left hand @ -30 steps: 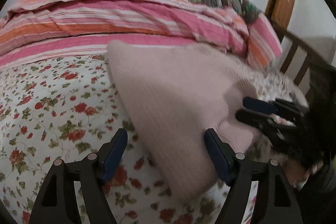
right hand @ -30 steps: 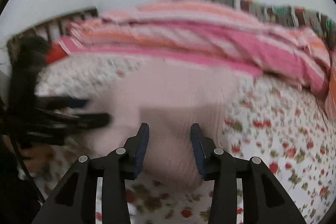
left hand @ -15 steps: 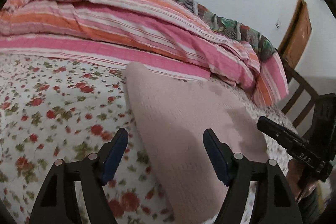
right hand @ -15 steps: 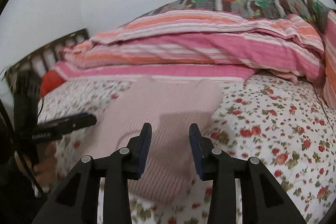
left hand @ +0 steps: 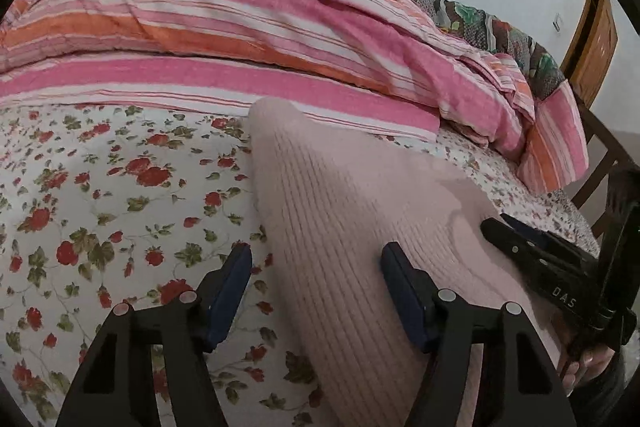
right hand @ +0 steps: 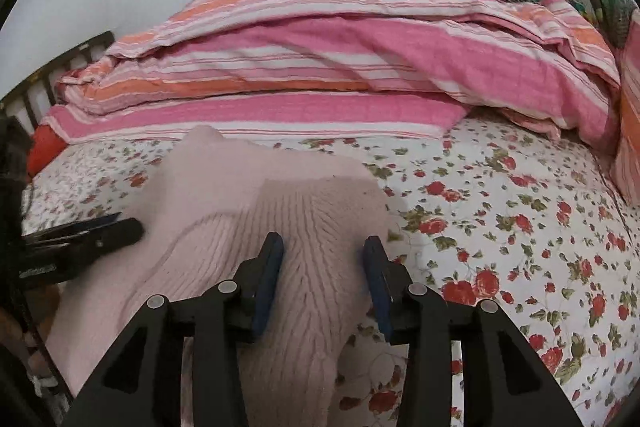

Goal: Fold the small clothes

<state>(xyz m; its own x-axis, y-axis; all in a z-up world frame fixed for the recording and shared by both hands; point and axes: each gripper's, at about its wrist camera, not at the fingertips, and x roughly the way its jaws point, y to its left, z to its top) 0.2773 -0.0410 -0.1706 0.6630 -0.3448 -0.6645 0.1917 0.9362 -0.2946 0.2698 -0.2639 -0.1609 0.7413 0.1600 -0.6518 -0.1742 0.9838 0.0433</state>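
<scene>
Both my grippers, left (left hand: 316, 285) and right (right hand: 323, 277), hover with jaws wide, empty; I'd pinch the sweater's (left hand: 360, 211) near hem evenly before folding.

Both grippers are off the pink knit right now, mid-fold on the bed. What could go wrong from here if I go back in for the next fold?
1. The pink knit garment is ribbed and soft; open fingers of the right gripper could snag the ribs or drag the layer already folded over.
2. The left gripper sits at the garment's edge over the floral sheet, so it might pinch sheet along with the knit.
3. The grippers are close together and could collide.
</scene>
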